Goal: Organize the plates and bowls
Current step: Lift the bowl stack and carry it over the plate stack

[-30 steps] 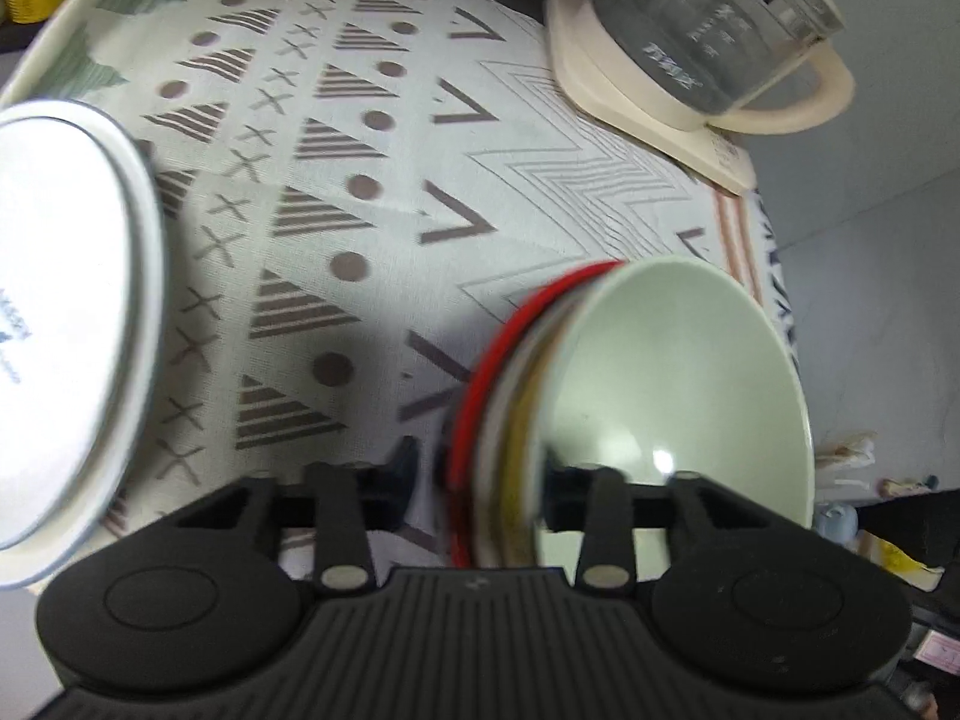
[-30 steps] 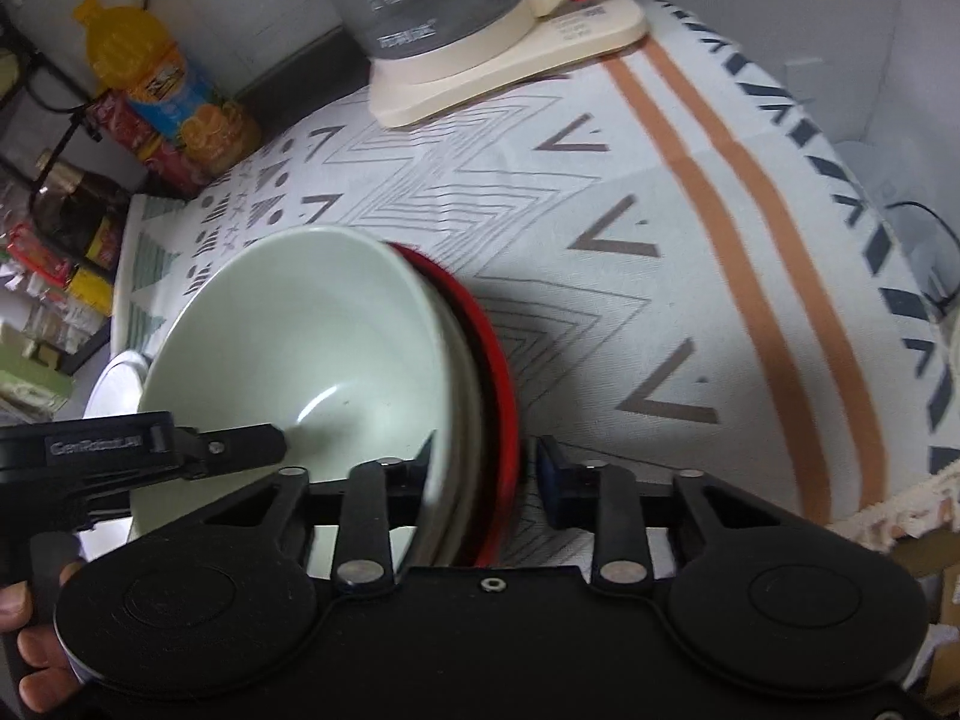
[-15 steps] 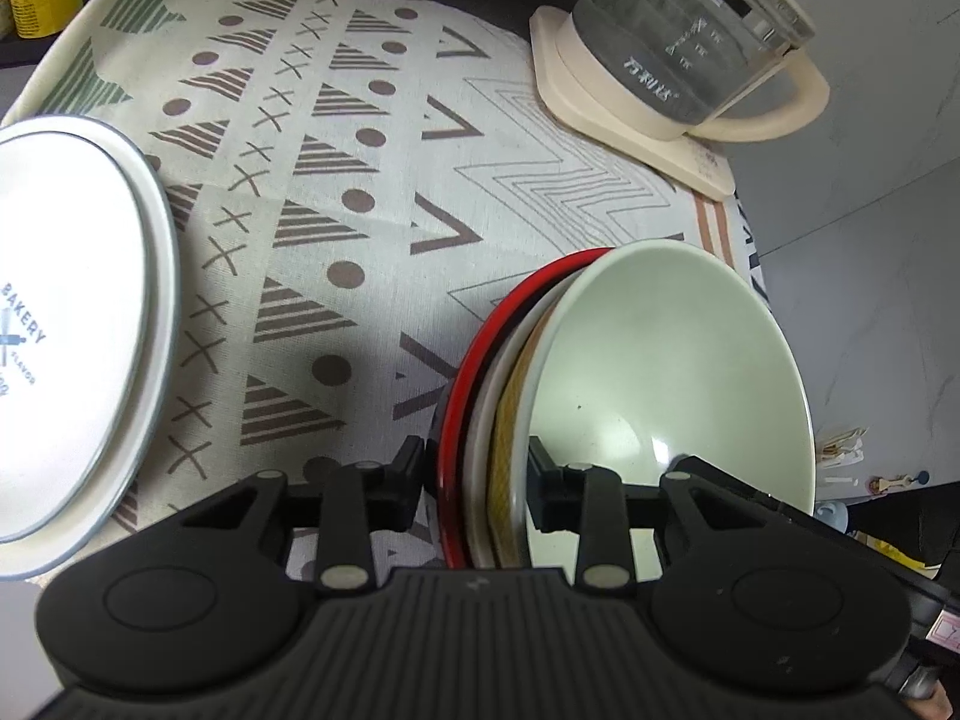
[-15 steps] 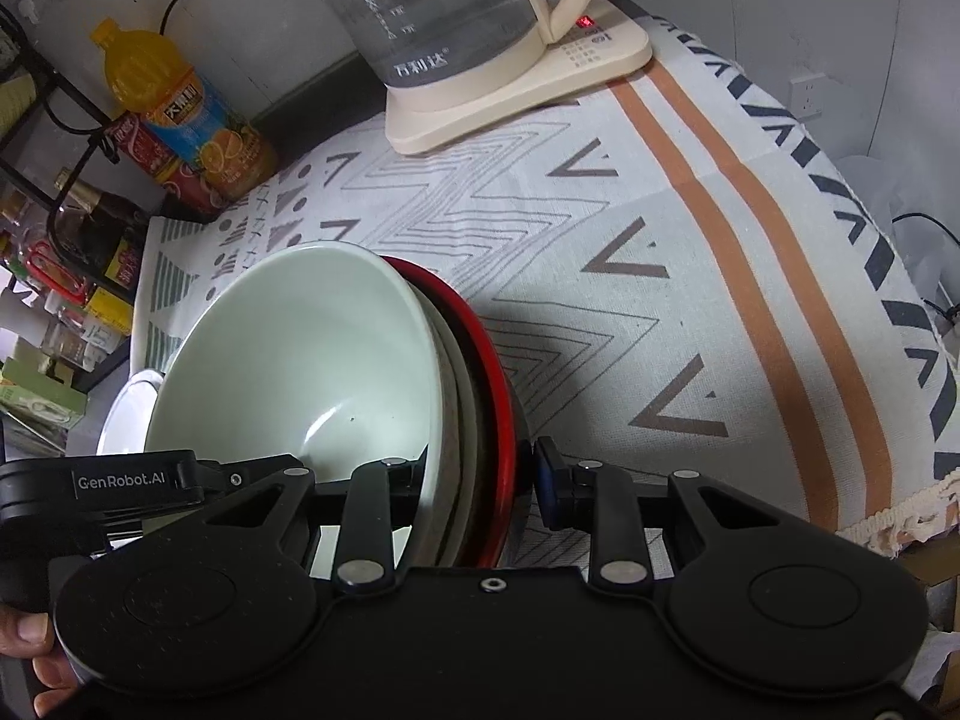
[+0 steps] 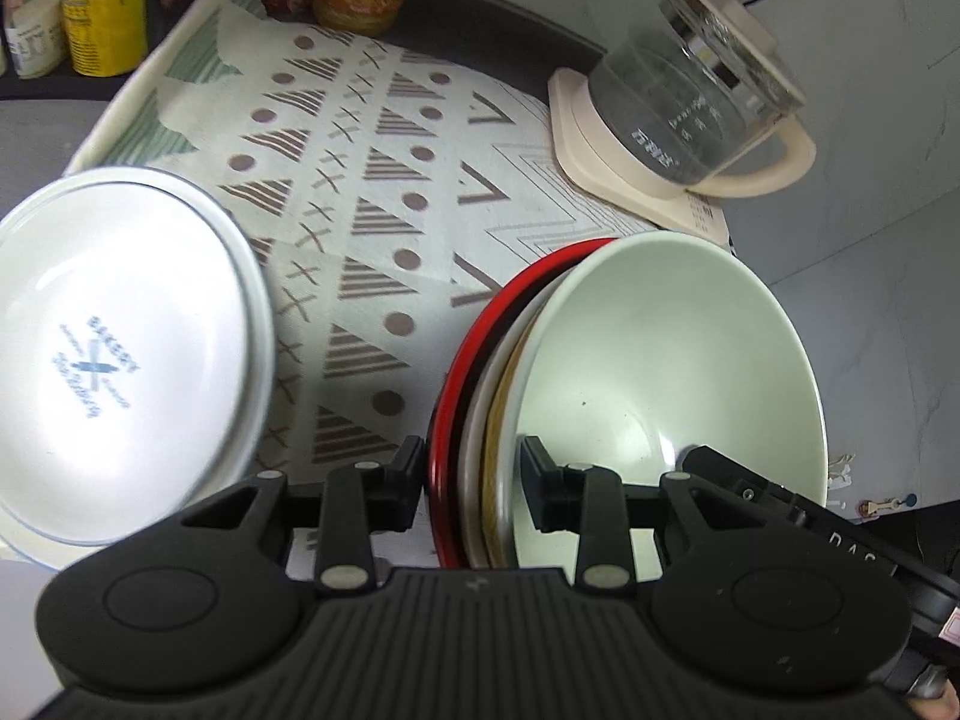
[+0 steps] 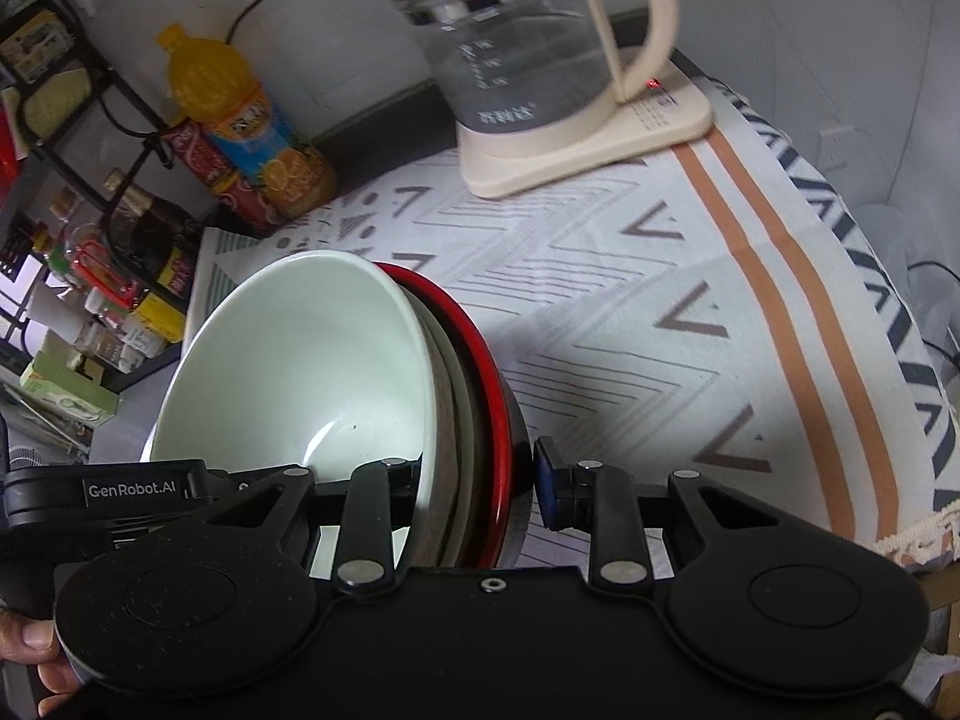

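A nested stack of bowls, pale green bowl inside and red bowl outermost, is held tilted above the patterned cloth. My left gripper is shut on the stack's rim from one side. My right gripper is shut on the opposite rim; the green bowl and red rim sit between its fingers. A white plate with blue "BAKERY" print lies on the cloth at the left.
A glass kettle on a cream base stands at the back of the cloth. An orange juice bottle, cans and jars crowd the back left by a black rack. The table edge drops off at the right.
Both grippers have lifted the bowl stack higher and back from the cloth; more of the table, kettle and bottles shows. The grips have not changed.
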